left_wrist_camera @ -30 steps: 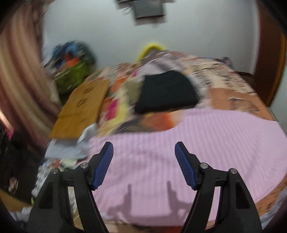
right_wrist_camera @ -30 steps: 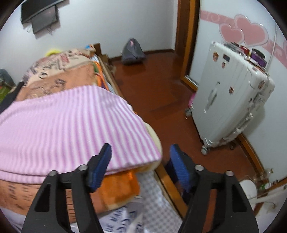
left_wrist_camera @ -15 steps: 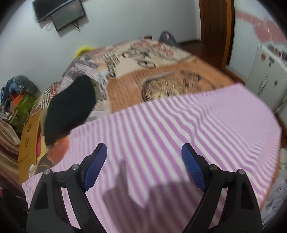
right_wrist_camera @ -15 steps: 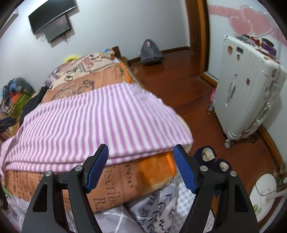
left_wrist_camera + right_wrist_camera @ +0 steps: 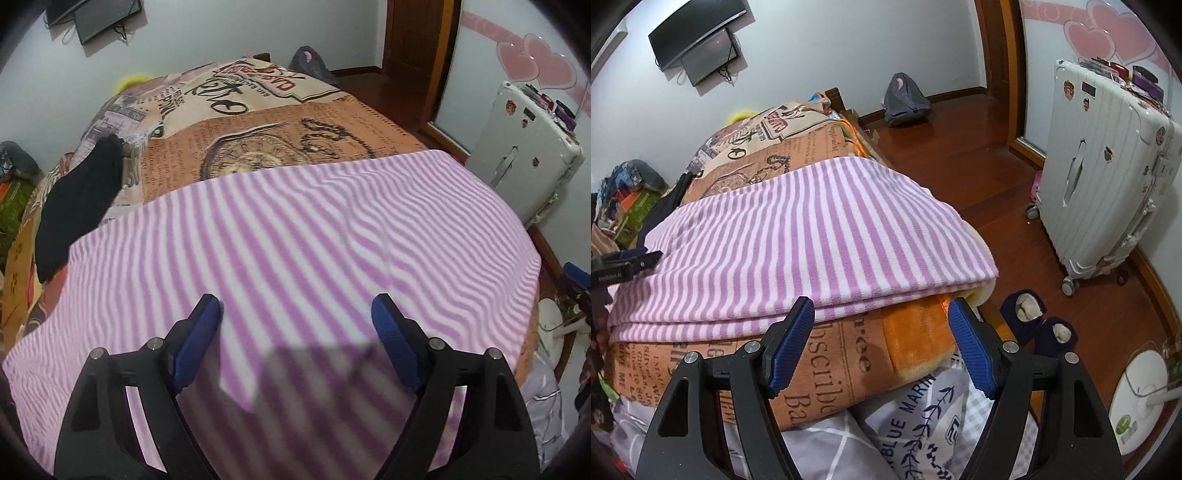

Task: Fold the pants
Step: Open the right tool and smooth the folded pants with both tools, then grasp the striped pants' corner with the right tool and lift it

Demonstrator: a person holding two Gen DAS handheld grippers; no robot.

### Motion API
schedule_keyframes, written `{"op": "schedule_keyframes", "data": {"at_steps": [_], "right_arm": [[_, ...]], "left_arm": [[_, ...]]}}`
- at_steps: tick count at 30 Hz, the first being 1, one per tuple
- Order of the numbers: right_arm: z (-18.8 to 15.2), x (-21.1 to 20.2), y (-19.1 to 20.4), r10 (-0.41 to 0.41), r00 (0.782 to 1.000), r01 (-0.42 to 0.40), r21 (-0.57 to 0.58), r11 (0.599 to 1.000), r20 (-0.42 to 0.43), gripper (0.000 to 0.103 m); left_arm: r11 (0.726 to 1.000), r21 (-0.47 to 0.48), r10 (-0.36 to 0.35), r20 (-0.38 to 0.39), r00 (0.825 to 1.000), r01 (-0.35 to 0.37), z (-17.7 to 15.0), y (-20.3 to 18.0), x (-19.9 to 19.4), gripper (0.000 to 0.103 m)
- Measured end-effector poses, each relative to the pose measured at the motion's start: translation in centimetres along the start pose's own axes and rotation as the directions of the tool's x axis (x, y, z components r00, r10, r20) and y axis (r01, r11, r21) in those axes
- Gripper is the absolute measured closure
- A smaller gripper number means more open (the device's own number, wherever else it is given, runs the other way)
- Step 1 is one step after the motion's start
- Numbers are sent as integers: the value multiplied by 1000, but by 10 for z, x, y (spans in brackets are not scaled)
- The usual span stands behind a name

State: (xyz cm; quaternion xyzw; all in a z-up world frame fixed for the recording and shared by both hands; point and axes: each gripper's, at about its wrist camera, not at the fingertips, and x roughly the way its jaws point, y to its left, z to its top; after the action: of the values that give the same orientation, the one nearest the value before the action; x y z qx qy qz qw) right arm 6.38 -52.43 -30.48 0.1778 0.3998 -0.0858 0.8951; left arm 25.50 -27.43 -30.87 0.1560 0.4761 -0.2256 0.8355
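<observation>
Left claw (image 5: 295, 314) has swung in from the bed's left side and now hovers over the near middle of the pants (image 5: 314, 236), jaws apart after opening wider, nothing between them. Right claw (image 5: 881, 314) barely moved: jaws apart, empty, just off the pants' near right edge. The pants lie flat, pink-striped, across the near bed (image 5: 280, 122). Far left, a black garment (image 5: 77, 195) sits apart. Probably both claws are lining up for a grab; no fold begun.
</observation>
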Motion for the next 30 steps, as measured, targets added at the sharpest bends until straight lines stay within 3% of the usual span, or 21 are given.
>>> {"op": "schedule_keyframes", "data": {"at_steps": [6,13,19,23,28,30], "right_arm": [[-6,-3,-3,10,1000,-10,23,1000,-2,31],[-12,-11,-13,7,1000,-7,65,998,1,31],[-12,-15,-22,16,1000,-17,105,994,13,31],[-12,-5,-27,61,998,-61,167,984,5,31],[-10,11,-27,141,990,-137,244,960,2,31],[-8,18,-27,178,984,-173,266,948,6,31]], "left_arm": [[988,151,-22,10,1000,20,-15,-51,-8,19],[982,111,-152,1,988,151,-2,-65,-18,19],[985,132,-124,69,990,114,31,-77,-25,19],[985,127,-119,21,993,115,43,-85,-1,19],[986,89,-133,-79,988,140,36,-91,34,19],[987,110,-108,-75,991,116,34,-96,39,19]]}}
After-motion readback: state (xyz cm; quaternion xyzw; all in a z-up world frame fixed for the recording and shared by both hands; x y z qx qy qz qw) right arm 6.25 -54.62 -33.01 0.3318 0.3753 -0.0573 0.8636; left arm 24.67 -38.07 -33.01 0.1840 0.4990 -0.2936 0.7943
